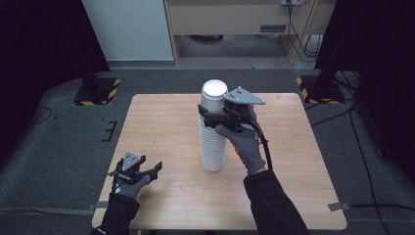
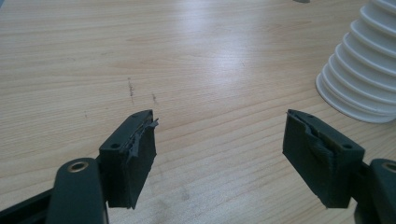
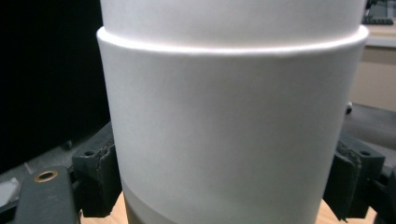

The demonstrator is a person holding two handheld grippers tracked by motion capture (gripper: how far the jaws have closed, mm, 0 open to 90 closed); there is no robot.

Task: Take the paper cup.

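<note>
While left gripper (image 2: 219, 140) gapes idle, right gripper (image 1: 211, 117) seemingly clamps top cup (image 1: 214, 98) of nested stack (image 1: 213, 147).

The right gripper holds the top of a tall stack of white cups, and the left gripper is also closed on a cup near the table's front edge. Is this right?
Not quite. The left gripper holds nothing: the left gripper view shows its jaws apart over bare table. The right gripper does grip the stack of white cups near its top.

Cup stack (image 1: 213, 132) mid-table (image 1: 161, 122); right gripper (image 1: 209, 116) around its top, left gripper (image 1: 147, 171) near-left, well apart.
</note>
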